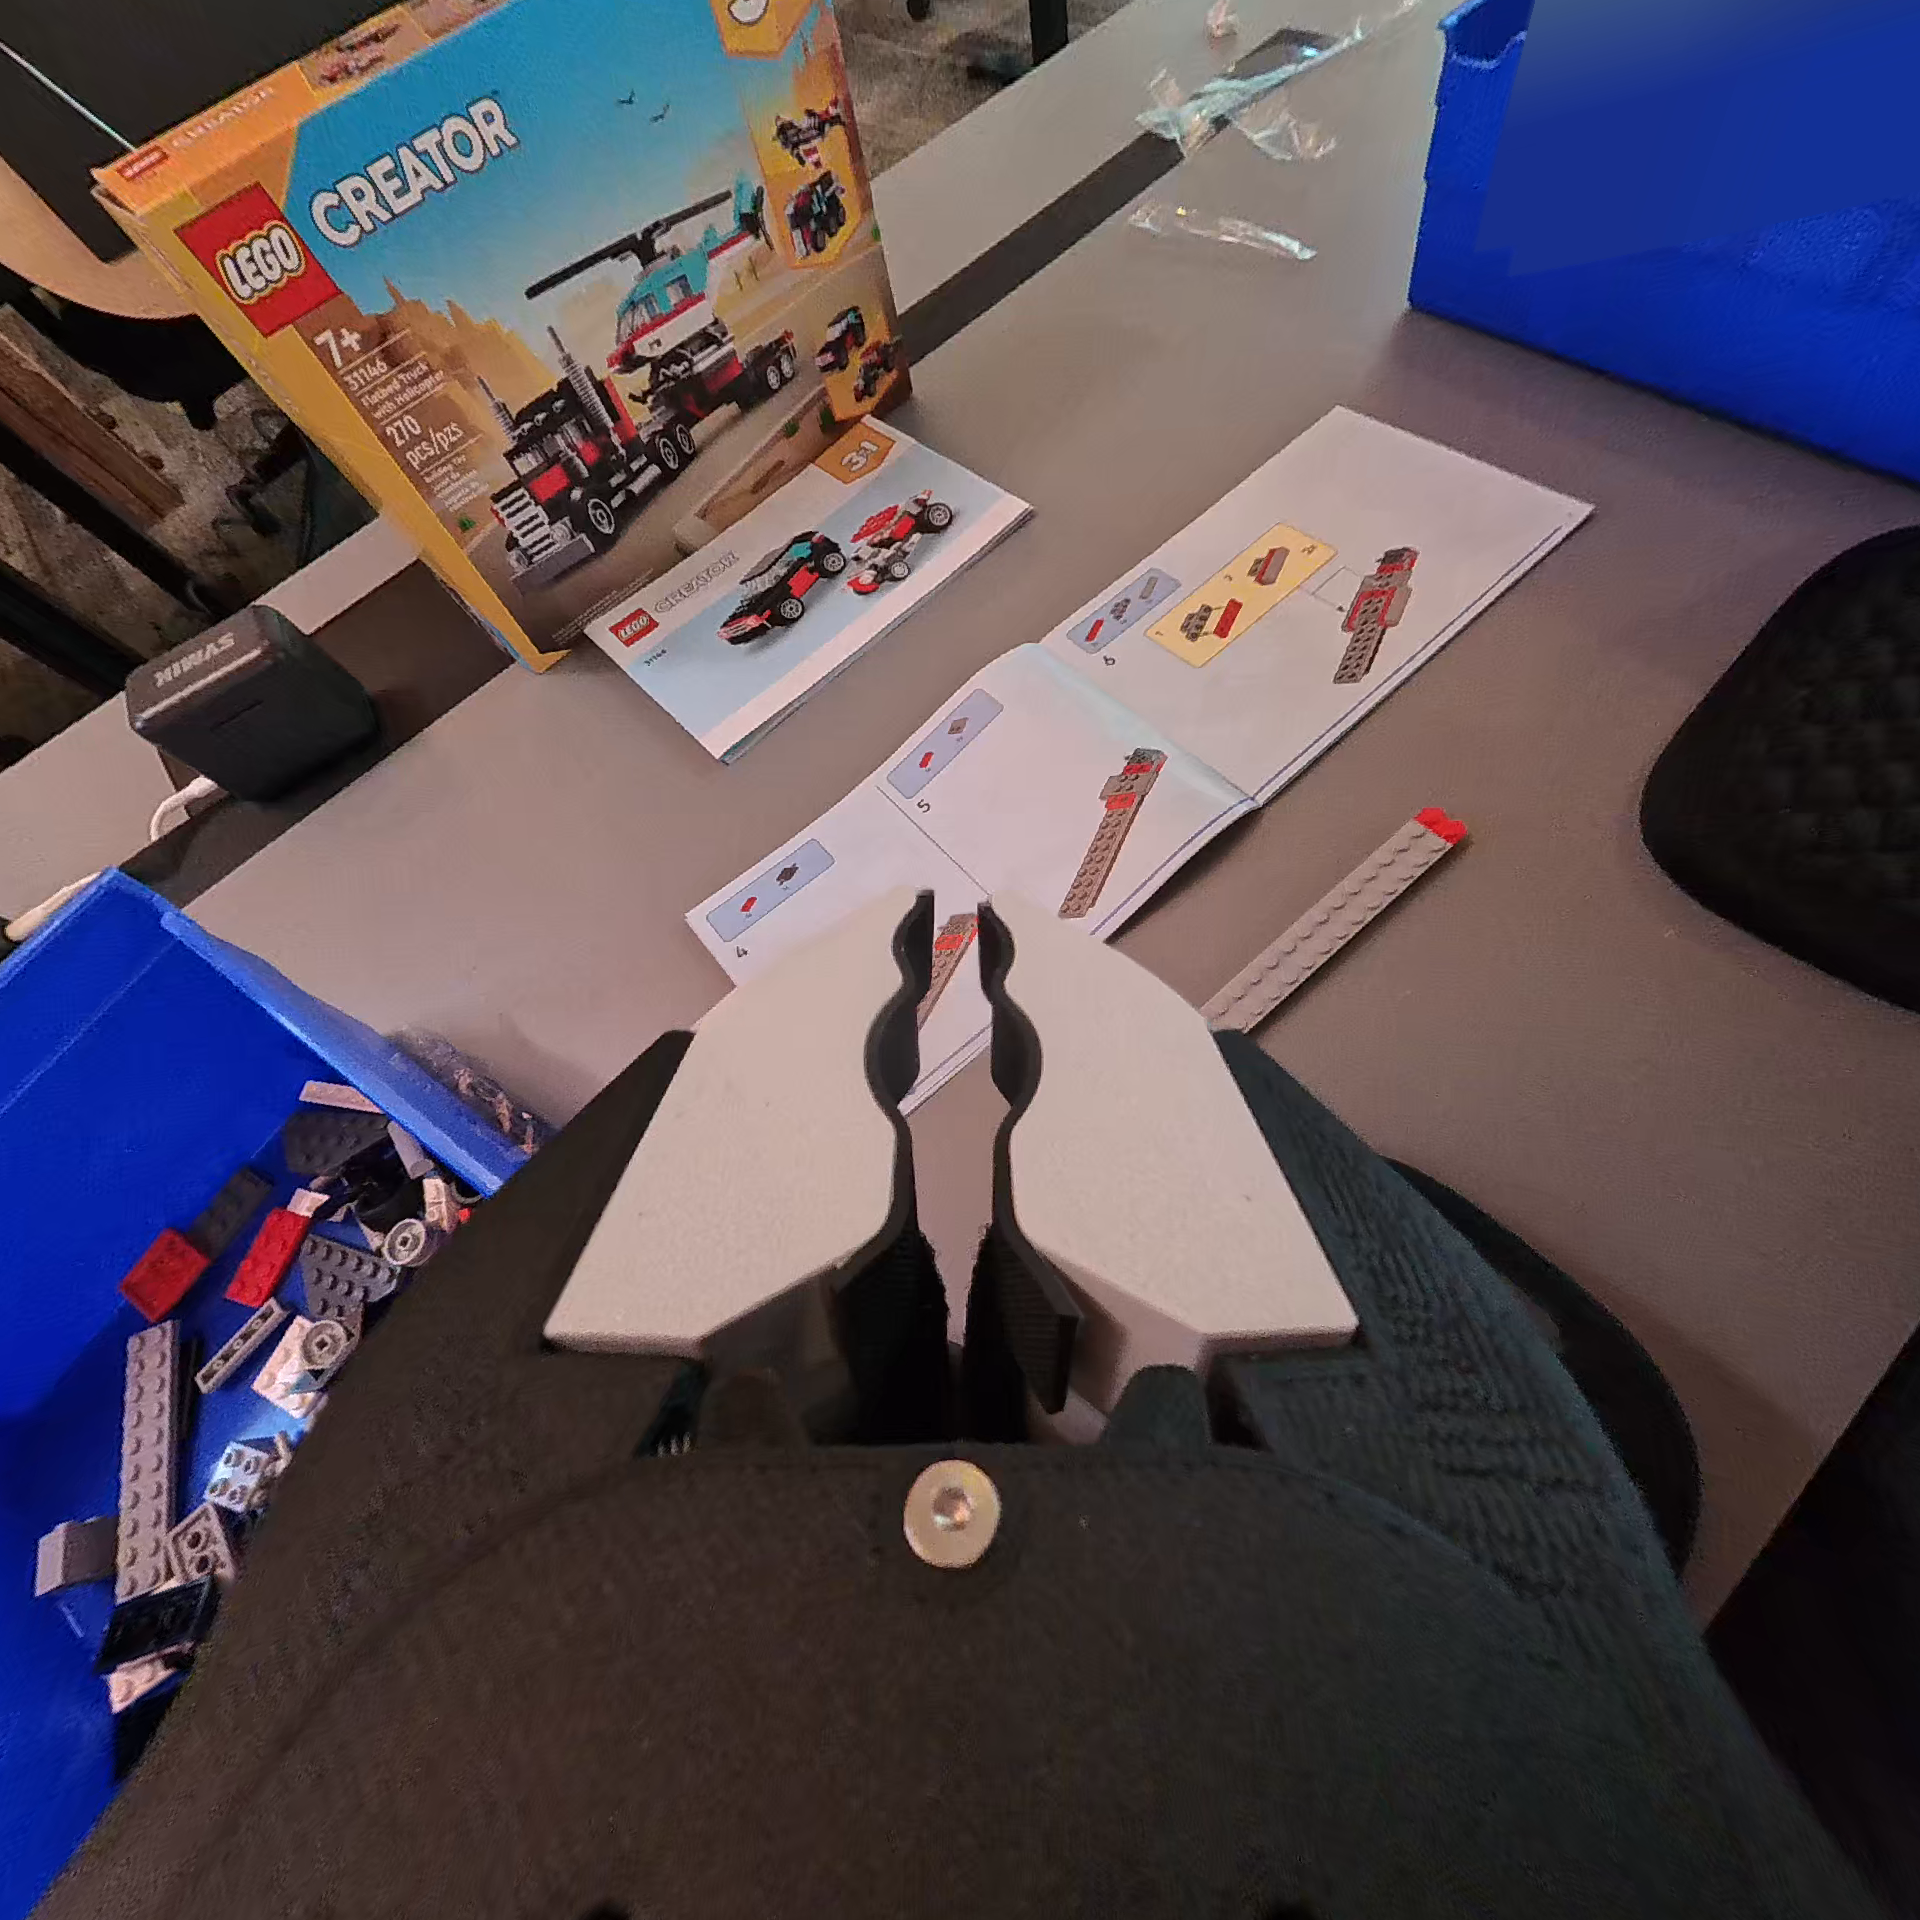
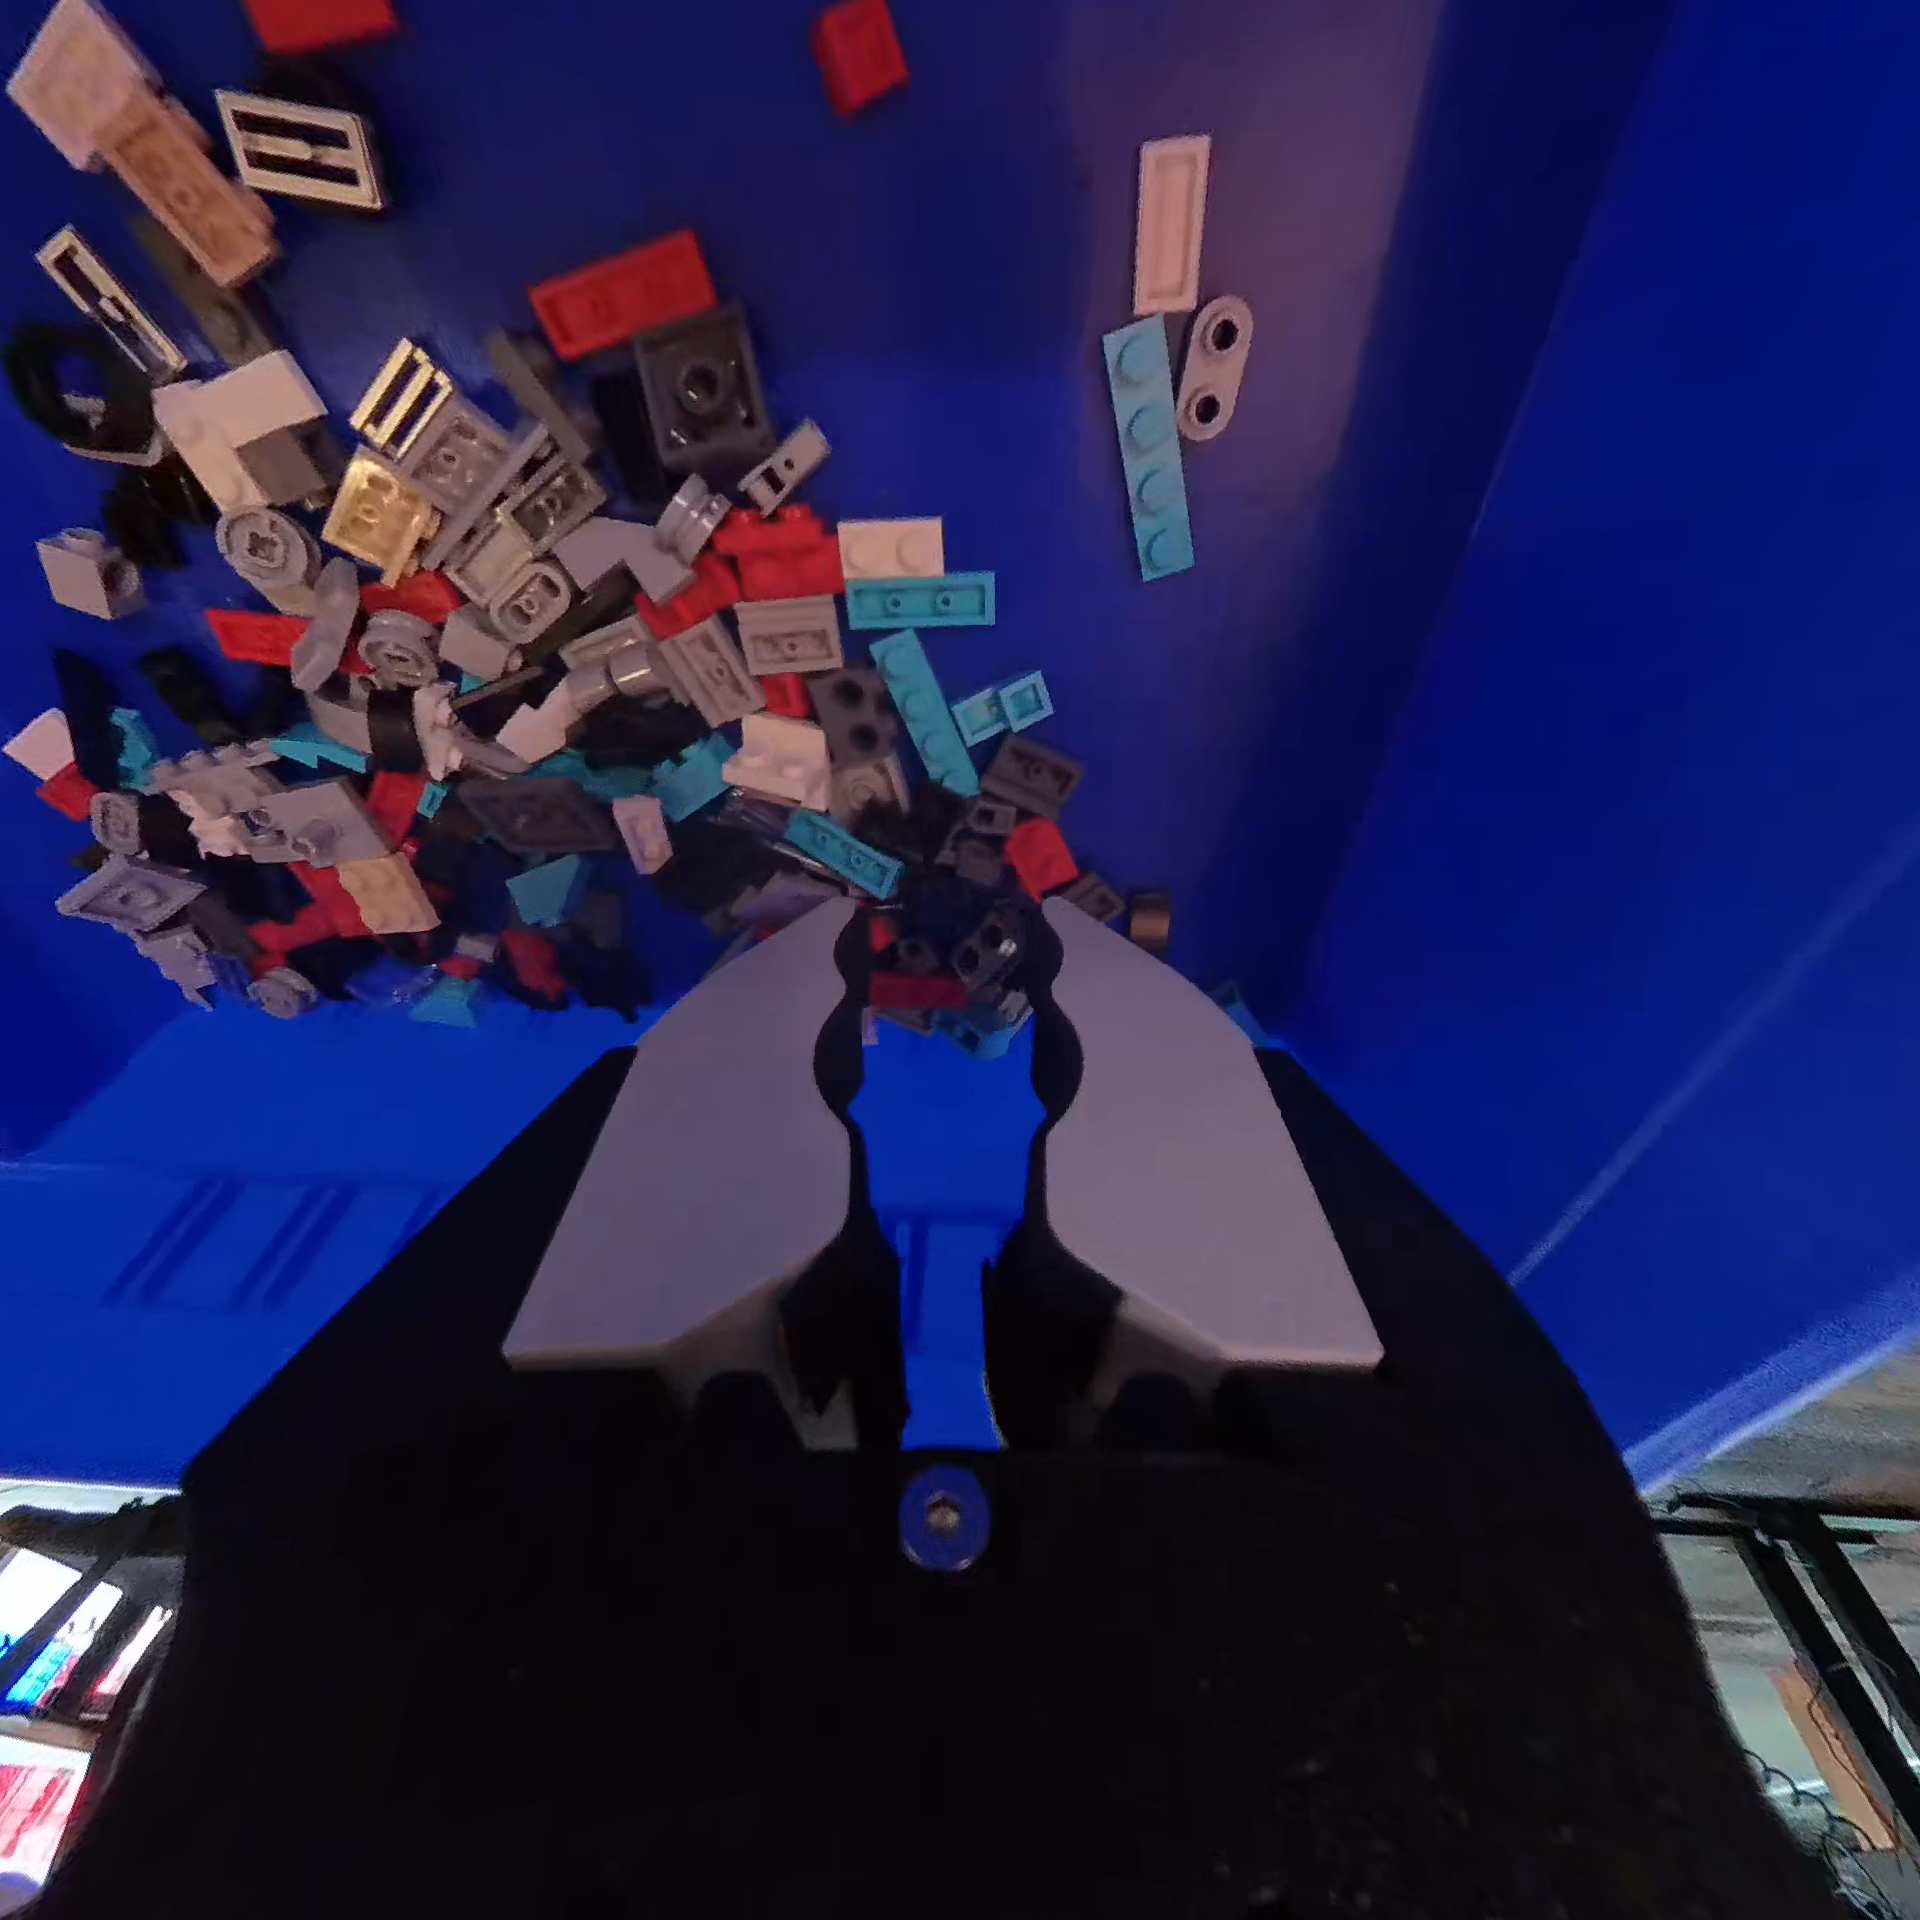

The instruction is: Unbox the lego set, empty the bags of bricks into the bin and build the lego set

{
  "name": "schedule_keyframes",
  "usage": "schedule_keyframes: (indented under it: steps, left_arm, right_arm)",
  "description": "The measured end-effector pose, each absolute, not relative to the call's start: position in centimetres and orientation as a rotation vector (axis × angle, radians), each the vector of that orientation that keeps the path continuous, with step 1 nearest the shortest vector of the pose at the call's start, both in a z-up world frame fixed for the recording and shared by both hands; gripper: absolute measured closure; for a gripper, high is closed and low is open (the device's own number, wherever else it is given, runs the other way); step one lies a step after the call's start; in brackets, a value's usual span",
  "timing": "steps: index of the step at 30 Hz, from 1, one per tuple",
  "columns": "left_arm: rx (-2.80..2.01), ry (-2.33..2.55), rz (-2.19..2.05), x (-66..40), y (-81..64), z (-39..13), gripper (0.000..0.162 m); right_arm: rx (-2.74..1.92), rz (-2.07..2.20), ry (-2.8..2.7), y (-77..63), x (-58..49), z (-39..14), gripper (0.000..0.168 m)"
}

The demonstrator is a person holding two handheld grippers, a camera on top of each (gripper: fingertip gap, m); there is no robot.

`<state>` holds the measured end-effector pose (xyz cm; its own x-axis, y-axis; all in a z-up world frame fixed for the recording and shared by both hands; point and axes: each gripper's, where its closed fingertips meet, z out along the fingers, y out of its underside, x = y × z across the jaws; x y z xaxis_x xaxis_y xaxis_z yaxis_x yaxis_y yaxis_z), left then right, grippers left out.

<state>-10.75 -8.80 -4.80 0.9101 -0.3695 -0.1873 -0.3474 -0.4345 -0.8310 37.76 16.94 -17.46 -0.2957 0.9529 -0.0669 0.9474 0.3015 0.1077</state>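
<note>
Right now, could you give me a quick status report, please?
Left gripper nearly shut, empty, over open booklet. Right gripper open, inside blue bin at brick pile. Grey plate waiting.

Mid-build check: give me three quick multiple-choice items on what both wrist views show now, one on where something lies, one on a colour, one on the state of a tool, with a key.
1. Where does the long grey plate lie?
A. in a blue bin
B. on the table, right of the open instruction booklet
C. on top of the box

2. What colour is the small piece at the grey plate's far end?
A. red
B. yellow
C. white

3. How is the right tool?
A. shut on a plate
B. open, over the brick pile in a blue bin
C. resting on the booklet

Key: 1 B, the left wrist view shows it flat on the grey table beside the open pages. 2 A, a red bit caps that end. 3 B, the right wrist view shows a gap between its fingers, nothing gripped, loose bricks just beyond the tips.
</note>
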Motion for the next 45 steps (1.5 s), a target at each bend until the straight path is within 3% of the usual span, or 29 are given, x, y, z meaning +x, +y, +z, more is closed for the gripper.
schedule_keyframes:
  steps: [1, 13, 19, 24, 27, 30, 33, 36, 40, 45]
  left_arm:
    - [-2.059, 0.526, -0.023, -10.7, -8.7, -4.8, 0.154]
    - [-2.052, 0.554, -0.058, -10.8, -8.2, -5.5, 0.153]
    - [-2.000, 0.509, -0.091, -10.7, -8.2, -4.7, 0.153]
    - [-1.923, 0.424, -0.250, -8.9, -7.8, -4.3, 0.125]
    - [-1.889, 0.446, -0.286, -7.7, -7.8, -4.5, 0.115]
    - [-1.813, 0.548, -0.211, -6.3, -7.8, -4.5, 0.112]
    - [-1.642, 0.630, -0.190, -3.4, -7.5, -3.6, 0.112]
    - [-1.465, 0.719, -0.048, -1.5, -6.9, -3.4, 0.114]
    - [-1.268, 0.887, 0.262, -1.0, -6.9, -2.9, 0.116]
    - [-1.162, 1.142, 0.293, 0.2, -8.8, -4.1, 0.117]
  right_arm:
    - [1.779, 0.076, 2.430, 17.0, 37.7, -17.6, 0.139]
    - [1.726, 0.138, 2.402, 17.1, 38.6, -19.0, 0.146]
    - [1.901, 0.107, 2.554, 16.8, 35.7, -15.6, 0.146]
    - [2.124, 0.059, 2.794, 14.6, 30.2, -10.1, 0.146]
    - [2.335, -0.220, 2.928, 11.2, 25.1, -6.1, 0.147]
    - [2.626, -0.892, 2.833, 6.9, 19.3, -1.7, 0.146]
    - [2.751, -1.720, 2.428, 3.1, 14.1, 1.5, 0.147]
    - [2.668, -2.194, 1.970, 0.2, 9.3, 1.4, 0.147]
    - [2.310, -2.377, 1.599, -4.4, 3.8, -0.7, 0.147]
    - [2.105, -2.133, 1.627, -8.6, 0.8, -3.6, 0.147]
